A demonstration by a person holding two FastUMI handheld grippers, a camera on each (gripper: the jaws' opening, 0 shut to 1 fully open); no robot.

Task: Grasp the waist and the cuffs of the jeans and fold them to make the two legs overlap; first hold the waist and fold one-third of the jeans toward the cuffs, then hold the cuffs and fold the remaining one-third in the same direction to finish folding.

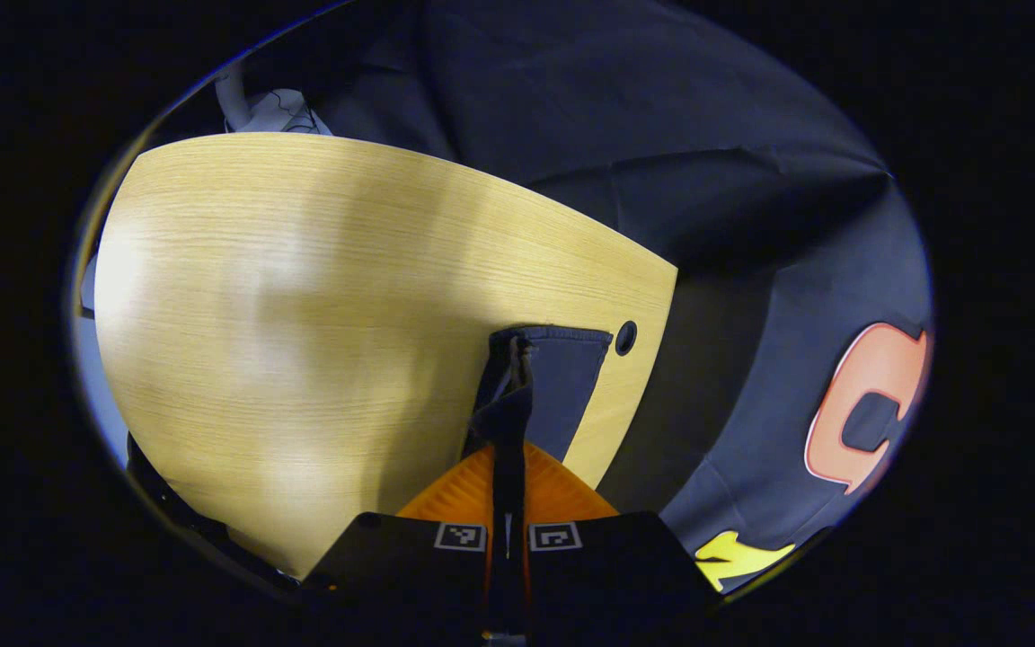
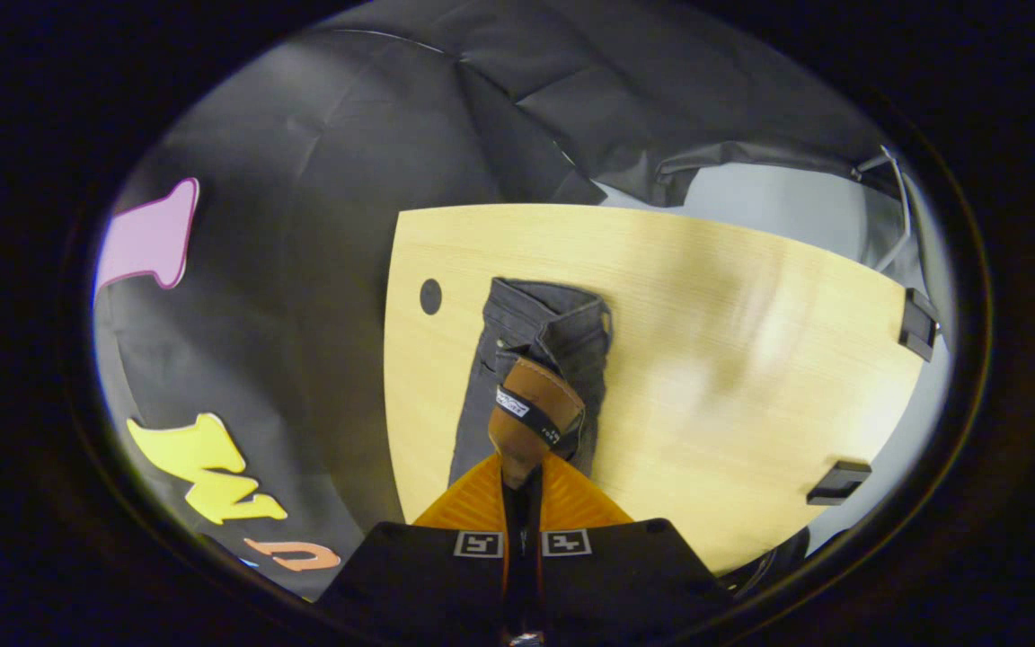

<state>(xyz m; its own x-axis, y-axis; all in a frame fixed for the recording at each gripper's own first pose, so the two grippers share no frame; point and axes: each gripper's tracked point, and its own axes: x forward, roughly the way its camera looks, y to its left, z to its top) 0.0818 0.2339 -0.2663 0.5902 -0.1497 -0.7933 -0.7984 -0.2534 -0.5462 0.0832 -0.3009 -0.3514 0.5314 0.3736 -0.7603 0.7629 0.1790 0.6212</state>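
The dark jeans (image 2: 535,359) lie on the light wooden desk (image 2: 733,359), close to its edge by a small round hole (image 2: 430,296). The right tongs (image 2: 522,467) are clamped on the waist end, where a brown patch (image 2: 531,418) sticks up. The left tongs (image 1: 508,449) are clamped on the cuffs (image 1: 540,377), lifted over the desk.

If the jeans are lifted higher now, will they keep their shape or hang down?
The jeans will probably hang limp: in the left gripper view the cloth drapes down from the left gripper. The right gripper pinches the stiffer patch, which likely bends less. The denim seems unlikely to slip.
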